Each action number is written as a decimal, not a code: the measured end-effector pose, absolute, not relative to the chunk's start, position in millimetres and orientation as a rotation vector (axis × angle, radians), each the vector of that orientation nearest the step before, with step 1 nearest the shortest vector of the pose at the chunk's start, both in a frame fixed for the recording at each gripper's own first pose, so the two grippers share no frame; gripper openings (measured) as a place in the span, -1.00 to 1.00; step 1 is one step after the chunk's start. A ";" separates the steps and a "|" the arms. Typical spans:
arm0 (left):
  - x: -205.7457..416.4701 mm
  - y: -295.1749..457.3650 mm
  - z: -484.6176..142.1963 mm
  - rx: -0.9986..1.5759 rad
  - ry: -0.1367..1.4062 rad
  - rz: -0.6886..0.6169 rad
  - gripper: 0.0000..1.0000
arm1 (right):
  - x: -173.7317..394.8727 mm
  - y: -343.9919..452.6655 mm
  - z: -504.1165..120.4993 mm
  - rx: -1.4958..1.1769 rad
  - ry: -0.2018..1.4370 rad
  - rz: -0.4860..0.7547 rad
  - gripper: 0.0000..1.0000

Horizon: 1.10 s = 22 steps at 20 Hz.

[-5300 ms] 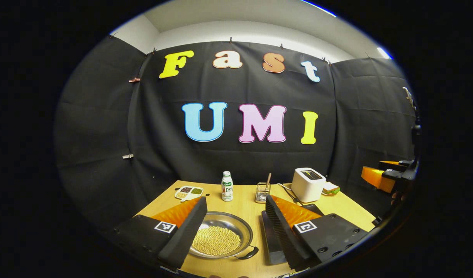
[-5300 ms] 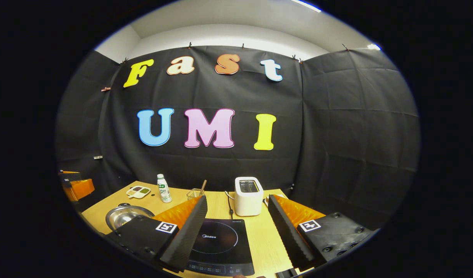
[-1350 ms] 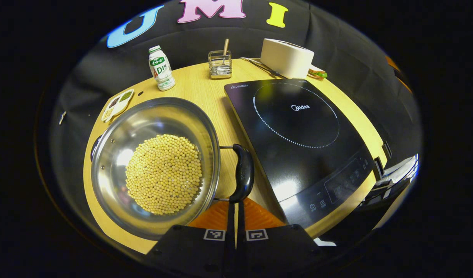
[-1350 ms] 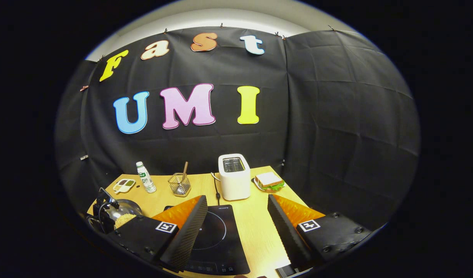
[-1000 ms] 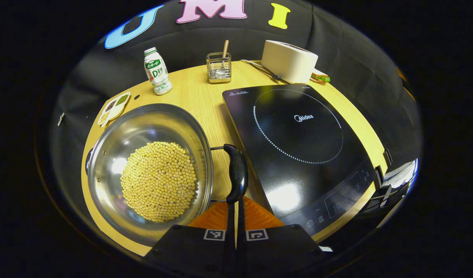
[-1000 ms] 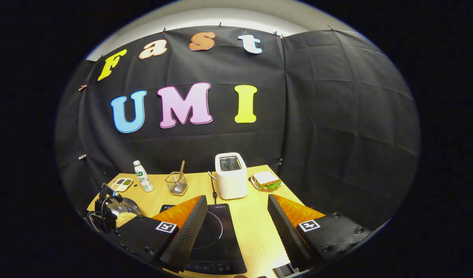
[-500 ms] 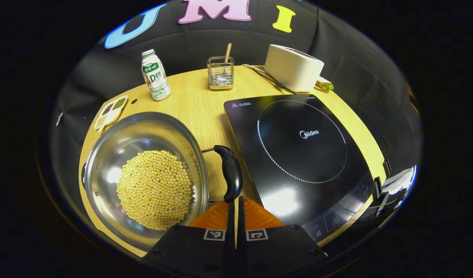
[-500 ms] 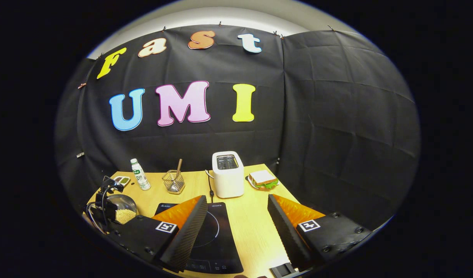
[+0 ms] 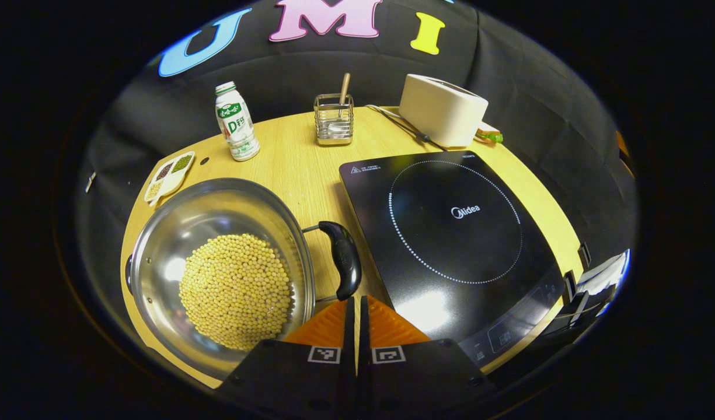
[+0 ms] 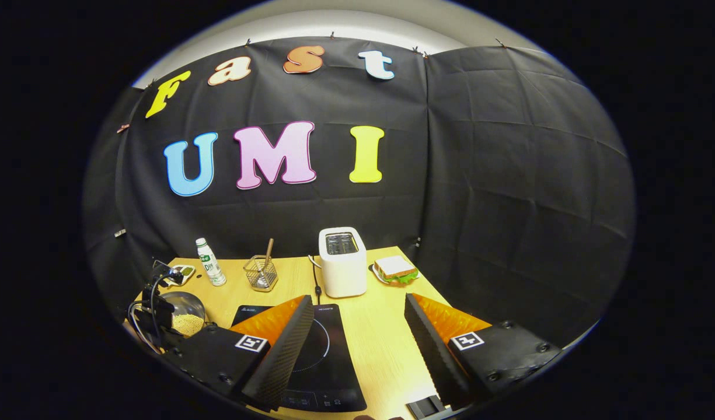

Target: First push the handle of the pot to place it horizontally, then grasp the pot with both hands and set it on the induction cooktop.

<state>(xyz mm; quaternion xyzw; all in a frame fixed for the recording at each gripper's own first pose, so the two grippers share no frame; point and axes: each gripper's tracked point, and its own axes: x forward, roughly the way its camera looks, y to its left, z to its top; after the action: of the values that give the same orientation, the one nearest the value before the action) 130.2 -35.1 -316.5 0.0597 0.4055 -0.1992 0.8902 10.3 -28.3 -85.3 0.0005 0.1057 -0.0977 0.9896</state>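
Note:
In the left gripper view a steel pot (image 9: pixel 159 233) full of yellow soybeans sits on the wooden table at the left. Its black handle (image 9: pixel 344 259) points right, toward the black induction cooktop (image 9: pixel 450 233). My left gripper (image 9: pixel 356 298) is shut with nothing in it. Its tips sit at the near end of the handle, touching or nearly so. The right gripper view has my right gripper (image 10: pixel 358 298) open and empty above the cooktop (image 10: pixel 328 373). The pot (image 10: pixel 185 318) lies far left there, partly behind the left gripper's body (image 10: pixel 159 303).
At the back of the table stand a white bottle (image 9: pixel 236 121), a wire basket with a spoon (image 9: pixel 332 119) and a white toaster (image 9: pixel 443 109) with its cord. A sandwich (image 10: pixel 395 269) lies right of the toaster. A small sectioned dish (image 9: pixel 169 175) lies behind the pot.
Since 5.3 s ago the left gripper has shut and dropped to the pot's handle. Over the last second the handle has swung from the pot's near right toward the cooktop. The right gripper stays open.

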 end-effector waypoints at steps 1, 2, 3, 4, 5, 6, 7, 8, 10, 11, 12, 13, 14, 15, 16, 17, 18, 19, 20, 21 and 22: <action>125.7 -35.7 -313.3 0.110 0.832 -0.417 -0.89 | 9.7 -25.5 -85.1 -0.002 0.213 -0.192 0.96; 121.4 -37.2 -309.4 0.093 0.820 -0.423 -0.89 | 8.7 -22.6 -85.2 -0.004 0.213 -0.186 0.96; 116.7 -37.4 -305.4 0.076 0.806 -0.426 -0.89 | 8.6 -18.9 -84.8 -0.008 0.213 -0.178 0.96; 112.5 -37.3 -301.0 0.062 0.791 -0.427 -0.89 | 8.5 -14.9 -85.4 -0.012 0.214 -0.170 0.96; 107.8 -36.2 -297.5 0.052 0.775 -0.428 -0.89 | 8.0 -11.0 -85.6 -0.017 0.214 -0.162 0.96; 103.4 -34.4 -293.4 0.046 0.759 -0.427 -0.89 | 7.4 -8.2 -85.0 -0.022 0.214 -0.154 0.96; 98.8 -30.9 -289.6 0.042 0.742 -0.423 -0.89 | 7.0 -3.8 -84.6 -0.025 0.213 -0.146 0.96; 94.7 -27.5 -285.5 0.038 0.727 -0.419 -0.90 | 5.9 0.6 -84.3 -0.028 0.212 -0.138 0.96; 85.3 -18.9 -275.8 0.017 0.690 -0.409 -0.89 | 5.0 9.4 -84.3 -0.034 0.211 -0.120 0.96; 81.6 -14.0 -270.4 0.003 0.666 -0.402 -0.89 | 3.9 14.2 -84.8 -0.034 0.212 -0.109 0.96; 78.1 -7.3 -263.1 -0.008 0.637 -0.393 -0.89 | 3.8 21.1 -85.2 -0.033 0.214 -0.095 0.96; 75.7 1.3 -257.8 -0.014 0.611 -0.377 -0.89 | 3.6 25.8 -86.2 -0.031 0.219 -0.086 0.96; 72.8 10.5 -253.4 -0.021 0.589 -0.359 -0.89 | 3.2 32.1 -89.3 -0.030 0.228 -0.074 0.96; 69.5 19.4 -250.2 -0.031 0.569 -0.345 -0.89 | 2.9 38.9 -91.3 -0.028 0.237 -0.060 0.96; 66.4 29.7 -246.4 -0.042 0.555 -0.328 -0.86 | 3.6 48.0 -94.7 -0.029 0.247 -0.044 0.96; 64.1 41.6 -243.4 -0.055 0.541 -0.307 -0.83 | 4.6 56.6 -98.6 -0.034 0.256 -0.029 0.96; 60.7 53.1 -241.5 -0.074 0.531 -0.290 -0.73 | 5.5 66.6 -104.3 -0.037 0.271 -0.011 0.96; 56.5 63.7 -240.6 -0.101 0.525 -0.278 -0.72 | 6.2 77.4 -109.8 -0.037 0.288 0.010 0.96; 52.0 75.7 -239.9 -0.124 0.520 -0.259 -0.61 | 7.3 89.1 -116.0 -0.036 0.304 0.026 0.96; 50.0 89.3 -240.2 -0.142 0.514 -0.236 -0.57 | 7.5 100.7 -121.9 -0.032 0.323 0.048 0.96; 47.1 102.2 -239.5 -0.157 0.506 -0.220 -0.36 | 7.8 114.4 -128.9 -0.026 0.346 0.073 0.96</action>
<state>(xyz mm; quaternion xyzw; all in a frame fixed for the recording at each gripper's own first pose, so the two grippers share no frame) 47.1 102.2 -239.5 -0.0772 0.2493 -0.1084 0.9592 7.8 114.4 -128.9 -0.0130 0.1722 0.0363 0.9843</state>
